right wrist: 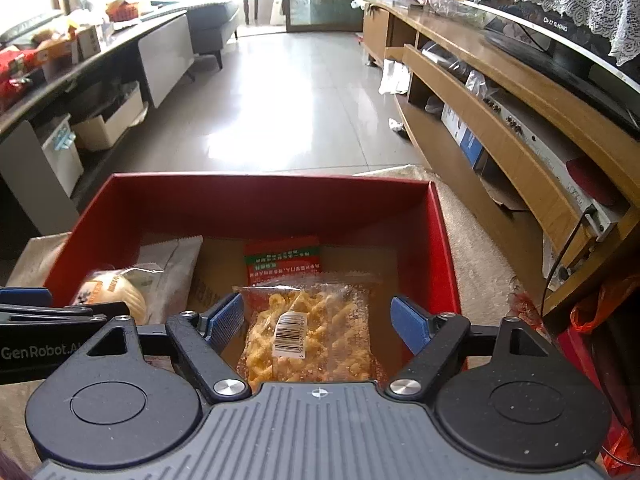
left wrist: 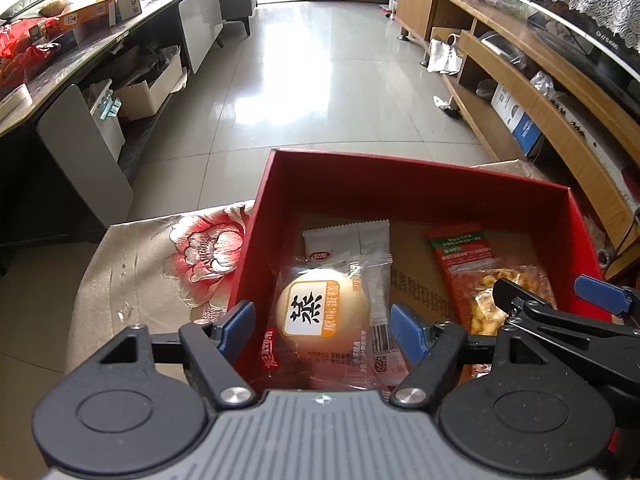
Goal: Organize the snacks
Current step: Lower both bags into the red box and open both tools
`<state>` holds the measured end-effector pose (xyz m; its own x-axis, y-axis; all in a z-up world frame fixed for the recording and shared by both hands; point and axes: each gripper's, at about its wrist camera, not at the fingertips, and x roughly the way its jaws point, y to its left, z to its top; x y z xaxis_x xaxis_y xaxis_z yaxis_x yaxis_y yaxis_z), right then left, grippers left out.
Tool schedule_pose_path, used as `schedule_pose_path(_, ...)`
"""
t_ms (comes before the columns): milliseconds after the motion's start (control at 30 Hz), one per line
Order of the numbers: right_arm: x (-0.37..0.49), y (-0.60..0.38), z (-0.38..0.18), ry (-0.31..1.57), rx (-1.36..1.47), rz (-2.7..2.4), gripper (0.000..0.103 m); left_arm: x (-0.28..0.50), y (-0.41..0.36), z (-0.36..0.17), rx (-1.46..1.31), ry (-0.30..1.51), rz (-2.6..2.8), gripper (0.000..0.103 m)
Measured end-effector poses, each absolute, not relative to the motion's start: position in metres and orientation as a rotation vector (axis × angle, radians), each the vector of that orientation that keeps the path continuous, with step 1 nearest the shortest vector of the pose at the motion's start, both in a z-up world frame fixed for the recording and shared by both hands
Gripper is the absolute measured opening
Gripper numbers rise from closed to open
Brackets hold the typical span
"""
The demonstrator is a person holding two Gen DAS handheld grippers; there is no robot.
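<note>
An open red box [left wrist: 400, 168] [right wrist: 260, 178] stands on a cloth with a flower print. On its cardboard floor lies a round steamed cake in a clear wrapper [left wrist: 316, 312] [right wrist: 116, 292]. My left gripper [left wrist: 322, 324] hangs over the cake, open, with the blue pads apart from the wrapper on either side. A clear bag of yellow twisted snacks [right wrist: 308, 332] [left wrist: 488, 308] lies at the right of the box. My right gripper [right wrist: 318, 318] is open above that bag and its pads do not press it. A white packet [left wrist: 348, 240] and a red and green packet [right wrist: 282, 258] lie further back.
The flower cloth [left wrist: 192, 256] covers the surface left of the box. A long dark table [left wrist: 80, 52] with boxes and bags runs along the left. A wooden TV cabinet [left wrist: 520, 80] lines the right. Shiny tiled floor [left wrist: 304, 80] lies beyond the box.
</note>
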<state>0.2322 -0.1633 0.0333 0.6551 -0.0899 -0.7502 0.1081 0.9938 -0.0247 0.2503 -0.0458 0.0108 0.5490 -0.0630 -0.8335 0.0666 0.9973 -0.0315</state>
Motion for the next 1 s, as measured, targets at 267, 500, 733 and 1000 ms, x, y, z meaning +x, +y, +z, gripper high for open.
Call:
schedule_pose_path(267,0.218,-0.165,0.044,0.828,0.034,-0.122,0.086,0.235,-0.041,0.019,-0.01,0.98,-0.095,0.073)
schedule_pose_path(500,0.199,-0.168,0.049,0.821,0.028,-0.138,0.086,0.209,-0.029,0.021,-0.038,0.996,-0.113,0.073)
schedule_pose_path(733,0.171,-0.169,0.049,0.841,0.011,-0.142,0.086,0.178,-0.029,0.013,-0.047,1.044,-0.157,0.073)
schedule_pose_path(1000,0.143,-0.171,0.046,0.874,0.016,-0.125,0.087,0.138,-0.032,-0.002,-0.036,1.101,-0.205,0.073)
